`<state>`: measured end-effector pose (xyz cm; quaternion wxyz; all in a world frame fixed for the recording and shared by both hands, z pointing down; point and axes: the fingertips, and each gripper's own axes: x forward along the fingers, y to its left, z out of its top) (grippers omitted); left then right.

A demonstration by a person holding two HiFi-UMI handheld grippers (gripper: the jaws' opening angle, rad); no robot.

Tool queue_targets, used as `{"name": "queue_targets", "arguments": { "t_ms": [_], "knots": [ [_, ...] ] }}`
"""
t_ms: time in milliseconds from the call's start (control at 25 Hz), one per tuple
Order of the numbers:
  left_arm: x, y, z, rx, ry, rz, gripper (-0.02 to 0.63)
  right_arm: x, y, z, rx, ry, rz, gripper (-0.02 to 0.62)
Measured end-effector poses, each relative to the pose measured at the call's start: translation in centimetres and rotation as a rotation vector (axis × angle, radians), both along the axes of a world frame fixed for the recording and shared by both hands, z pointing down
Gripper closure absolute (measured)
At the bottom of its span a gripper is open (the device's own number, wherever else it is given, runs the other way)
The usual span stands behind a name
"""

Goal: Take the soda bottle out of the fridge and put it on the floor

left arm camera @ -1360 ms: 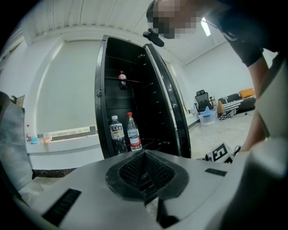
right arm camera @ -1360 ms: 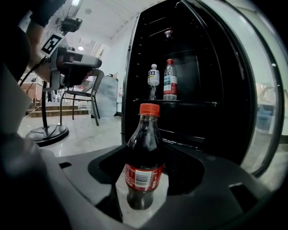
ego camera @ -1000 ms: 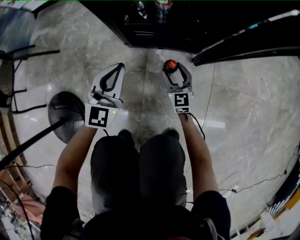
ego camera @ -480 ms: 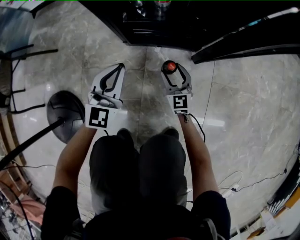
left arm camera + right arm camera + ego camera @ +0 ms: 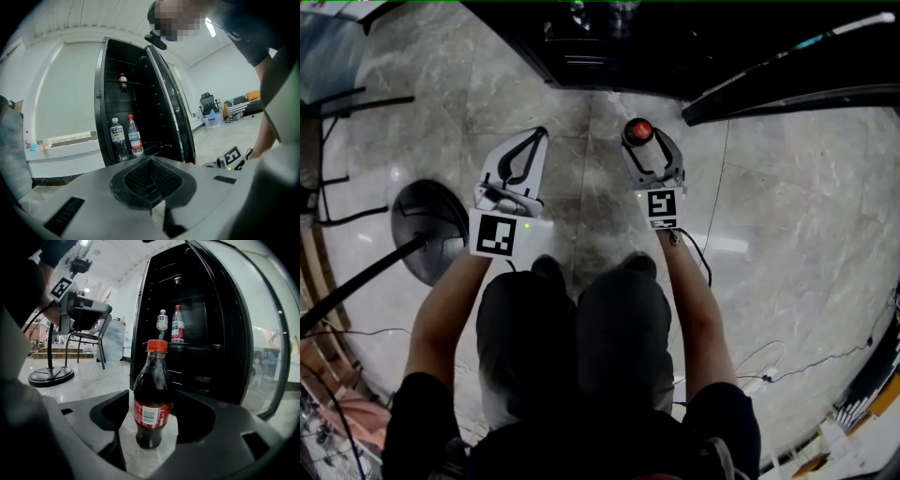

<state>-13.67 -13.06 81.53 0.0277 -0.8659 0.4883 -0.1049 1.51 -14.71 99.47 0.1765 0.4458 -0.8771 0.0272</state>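
Right hand-held gripper (image 5: 640, 141) jaws opening wider, soda bottle (image 5: 151, 394) between; barcode label (image 5: 151, 415).

Head view looks steeply down from above and behind the left claw (image 5: 534, 141) and right claw (image 5: 647, 142). Each gripper view sits low, close behind its claw, facing the fridge (image 5: 115, 101) ahead; both share it.
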Motion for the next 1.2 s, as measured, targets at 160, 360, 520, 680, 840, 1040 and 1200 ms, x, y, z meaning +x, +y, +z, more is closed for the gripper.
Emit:
{"name": "queue_targets", "arguments": {
  "t_ms": [160, 360, 520, 680, 840, 1040, 1200],
  "knots": [
    [0.0, 0.0, -0.2, 0.0, -0.004, 0.004, 0.581, 0.1, 0.4, -0.4, -0.009, 0.013, -0.003, 0.282],
    [0.1, -0.3, -0.7, 0.008, -0.002, 0.004, 0.581, 0.3, 0.5, -1.2, -0.005, 0.007, -0.001, 0.282],
    [0.3, -0.2, -0.8, 0.006, -0.003, 0.009, 0.581, 0.5, 1.0, -2.3, 0.0, -0.004, -0.015, 0.298],
    [0.4, -0.1, -1.4, -0.001, -0.005, 0.007, 0.581, 1.0, 1.7, -4.4, 0.023, -0.01, -0.029, 0.372],
    [0.6, -0.1, -2.8, -0.015, -0.007, 0.005, 0.581, 1.6, 2.2, -7.6, 0.049, -0.019, -0.023, 0.449],
    [0.9, 0.2, -5.6, -0.01, -0.025, -0.003, 0.581, 2.1, 2.7, -12.3, 0.063, -0.046, -0.012, 0.543],
    [0.8, 0.4, -8.1, -0.016, -0.066, -0.007, 0.581, 2.2, 3.4, -15.9, 0.062, -0.042, -0.031, 0.575]
  ]
}}
